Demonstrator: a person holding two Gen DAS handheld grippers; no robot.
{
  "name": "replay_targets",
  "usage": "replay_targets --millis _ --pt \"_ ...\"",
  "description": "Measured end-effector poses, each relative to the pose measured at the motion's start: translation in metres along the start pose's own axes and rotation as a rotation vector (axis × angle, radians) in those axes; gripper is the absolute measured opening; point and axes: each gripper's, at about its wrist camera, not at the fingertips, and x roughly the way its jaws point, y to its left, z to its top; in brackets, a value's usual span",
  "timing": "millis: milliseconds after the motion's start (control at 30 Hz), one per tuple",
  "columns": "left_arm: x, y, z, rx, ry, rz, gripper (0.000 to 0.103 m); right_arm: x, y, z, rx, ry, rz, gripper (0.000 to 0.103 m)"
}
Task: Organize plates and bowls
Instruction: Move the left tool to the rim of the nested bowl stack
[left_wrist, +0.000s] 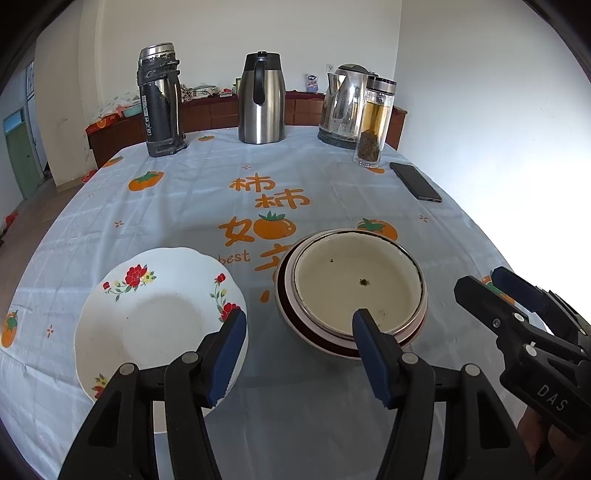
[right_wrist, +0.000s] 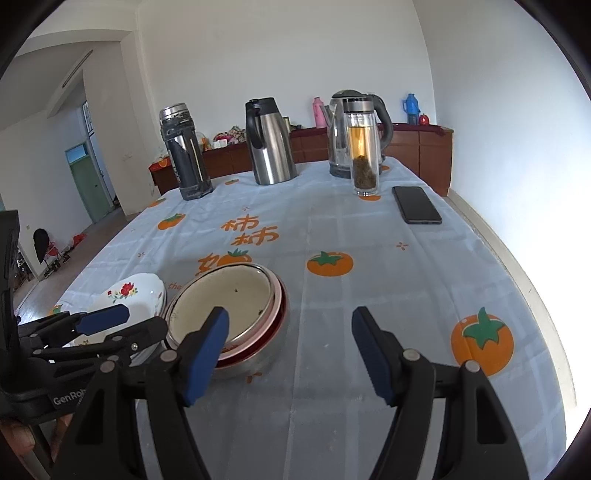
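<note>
A white plate with red flowers (left_wrist: 155, 321) lies on the tablecloth at the near left. To its right stands a stack of nested bowls (left_wrist: 354, 291), cream inside with dark red and pink rims. My left gripper (left_wrist: 299, 350) hovers open over the gap between them, one finger in front of the plate's rim and the other in front of the bowls' near rim, holding nothing. My right gripper (left_wrist: 491, 286) is open and empty, off to the right of the bowls. The right wrist view shows the bowls (right_wrist: 225, 299), the plate (right_wrist: 129, 291), my right gripper (right_wrist: 288, 347) and the left gripper (right_wrist: 122, 326).
Along the table's far end stand a dark flask (left_wrist: 160, 99), a steel carafe (left_wrist: 260, 98), an electric kettle (left_wrist: 341, 105) and a glass tea bottle (left_wrist: 373, 122). A black phone (left_wrist: 415, 181) lies near the right edge. A wooden sideboard (right_wrist: 417, 147) runs behind the table.
</note>
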Motion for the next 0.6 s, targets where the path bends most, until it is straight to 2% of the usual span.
replay_targets --millis 600 --pt "0.005 0.023 -0.009 -0.07 0.011 -0.002 0.062 0.016 -0.001 -0.004 -0.002 0.036 0.005 0.07"
